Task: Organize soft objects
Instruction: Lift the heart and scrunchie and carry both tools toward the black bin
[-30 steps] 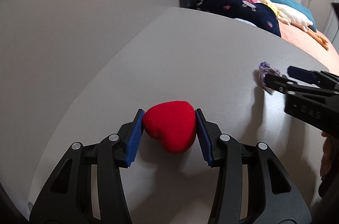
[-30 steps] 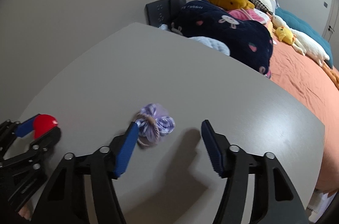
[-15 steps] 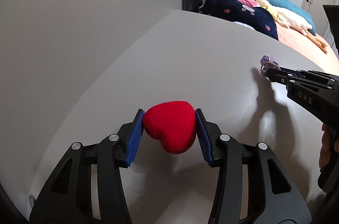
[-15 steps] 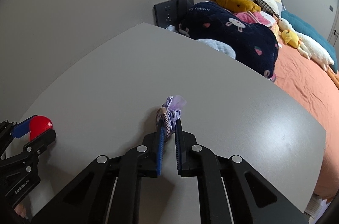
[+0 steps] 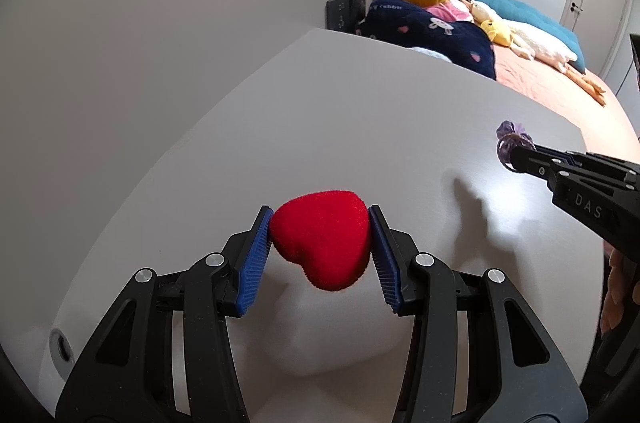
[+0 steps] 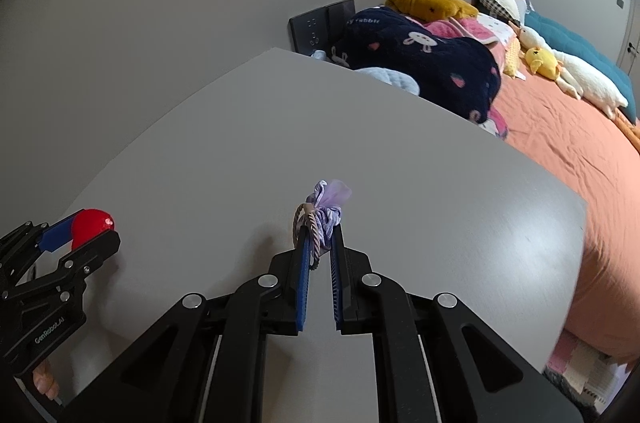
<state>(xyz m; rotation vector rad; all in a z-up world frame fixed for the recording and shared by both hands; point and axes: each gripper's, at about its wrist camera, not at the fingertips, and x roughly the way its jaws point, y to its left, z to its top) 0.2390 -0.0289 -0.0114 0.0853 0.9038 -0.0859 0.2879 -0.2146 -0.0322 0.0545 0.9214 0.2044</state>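
Observation:
A red plush heart (image 5: 322,239) hangs above the grey table (image 5: 360,111), squeezed between the blue pads of my left gripper (image 5: 320,219), which is shut on it. In the right wrist view the same heart (image 6: 91,226) shows at the far left inside the left gripper (image 6: 86,233). My right gripper (image 6: 320,235) is shut on a small purple hair scrunchie with a tan elastic band (image 6: 326,211), lifted off the table. From the left wrist view the scrunchie (image 5: 513,142) sits at the tip of the right gripper (image 5: 516,157).
The grey table's far edge (image 6: 400,91) borders a bed with an orange sheet (image 6: 568,151). On it lie a navy blanket (image 6: 420,63), a yellow cushion (image 6: 432,1), plush toys (image 6: 568,73) and pillows. A black wall panel (image 6: 316,25) stands behind the table corner.
The right gripper went from open around the scrunchie on the table to shut on it and lifted it. The left gripper rose with the heart held throughout.

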